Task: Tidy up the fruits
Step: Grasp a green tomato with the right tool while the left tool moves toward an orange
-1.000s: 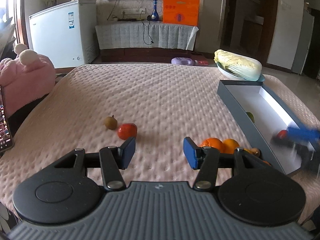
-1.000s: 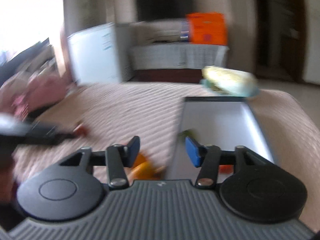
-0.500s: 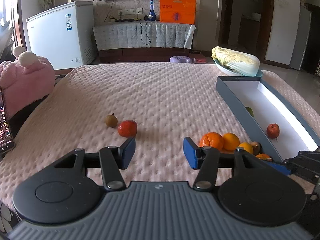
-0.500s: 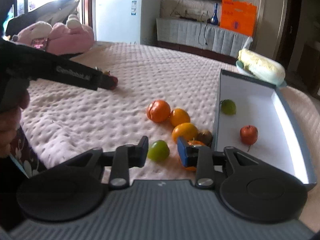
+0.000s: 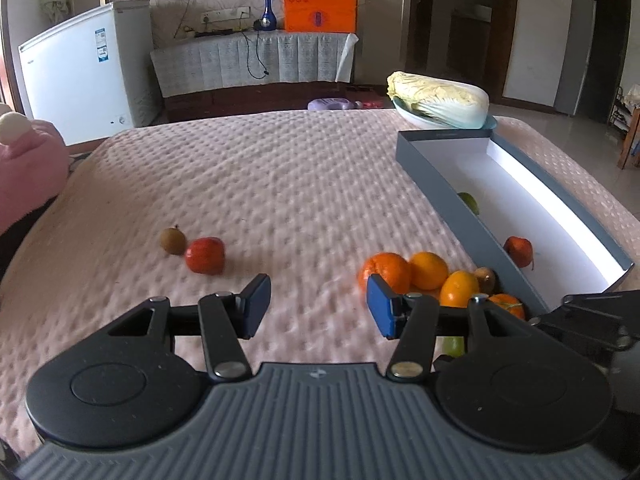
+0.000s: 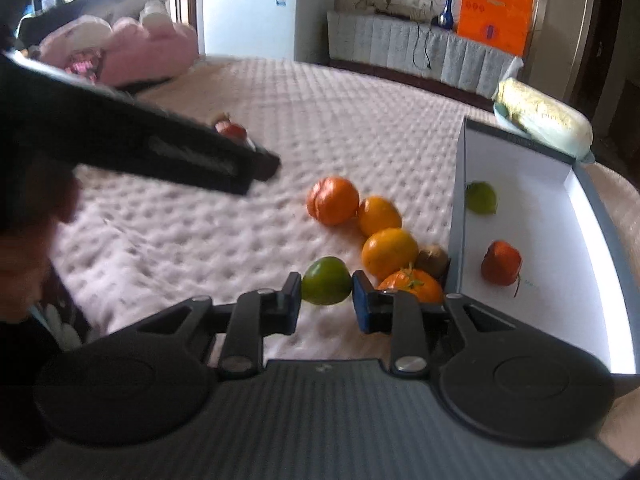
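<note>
Green fruit (image 6: 326,286) sits on the pink quilted bed just beside the oranges; your right gripper (image 6: 326,300) has its jaws just closing around it. Squeeze its widest part gently, then lift clear towards the grey box (image 6: 600,216). Your left gripper (image 5: 318,306) hangs released.

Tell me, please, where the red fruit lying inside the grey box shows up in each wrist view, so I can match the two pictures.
Left wrist view: the red fruit sits at right of centre, just behind the grey box's near wall, beyond the oranges.
Right wrist view: the red fruit lies at right on the box's white floor, nearer than the green fruit.
Shared landmark: the cabbage beyond the box's far end.
</note>
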The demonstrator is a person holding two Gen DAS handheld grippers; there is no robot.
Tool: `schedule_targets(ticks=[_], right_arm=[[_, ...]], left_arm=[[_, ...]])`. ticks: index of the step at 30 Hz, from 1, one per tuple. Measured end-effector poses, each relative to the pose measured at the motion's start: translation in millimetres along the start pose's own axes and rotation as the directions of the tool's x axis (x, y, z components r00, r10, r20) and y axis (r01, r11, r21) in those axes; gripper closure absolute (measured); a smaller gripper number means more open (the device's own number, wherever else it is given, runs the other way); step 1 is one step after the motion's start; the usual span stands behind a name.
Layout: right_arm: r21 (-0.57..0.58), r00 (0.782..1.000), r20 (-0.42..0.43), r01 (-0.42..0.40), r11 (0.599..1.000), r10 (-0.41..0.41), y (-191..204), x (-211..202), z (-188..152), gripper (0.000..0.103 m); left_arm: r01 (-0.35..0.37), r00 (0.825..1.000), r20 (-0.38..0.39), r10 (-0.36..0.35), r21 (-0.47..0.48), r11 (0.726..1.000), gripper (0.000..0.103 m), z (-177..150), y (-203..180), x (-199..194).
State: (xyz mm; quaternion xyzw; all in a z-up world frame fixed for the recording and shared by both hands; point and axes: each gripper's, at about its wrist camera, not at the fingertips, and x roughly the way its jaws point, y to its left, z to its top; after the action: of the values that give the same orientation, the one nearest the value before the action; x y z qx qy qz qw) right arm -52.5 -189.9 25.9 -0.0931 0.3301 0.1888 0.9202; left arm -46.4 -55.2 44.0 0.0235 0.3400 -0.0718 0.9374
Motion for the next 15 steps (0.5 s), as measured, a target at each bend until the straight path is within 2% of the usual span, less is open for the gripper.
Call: schedule_targets(ticks=[8,12,15], right_arm=[[0.064,0.998,0.057,-0.010,0.998,0.007,-21.4,-25.6,-0.2,0.073],[0.075,0.997,0.077,-0.017,0.997,0.011,-26.6,-34.9,-0.6,0.073],[0.092,0.996,0.086,-0.023,0.996,0.015,-32.2,-41.2,-1.4,0.073]], left_arm=[[0.033,0.999,-0.019,-0.033,0.012,0.999,0.040,3.0,-18.1,14.7],[0.035,0.999,-0.029,-0.034,0.041,0.999,0.039,2.7,-31.0,24.3],[0.031,0.999,-0.035,-0.030,0.028,0.999,0.039,4.4,-34.7,33.7]])
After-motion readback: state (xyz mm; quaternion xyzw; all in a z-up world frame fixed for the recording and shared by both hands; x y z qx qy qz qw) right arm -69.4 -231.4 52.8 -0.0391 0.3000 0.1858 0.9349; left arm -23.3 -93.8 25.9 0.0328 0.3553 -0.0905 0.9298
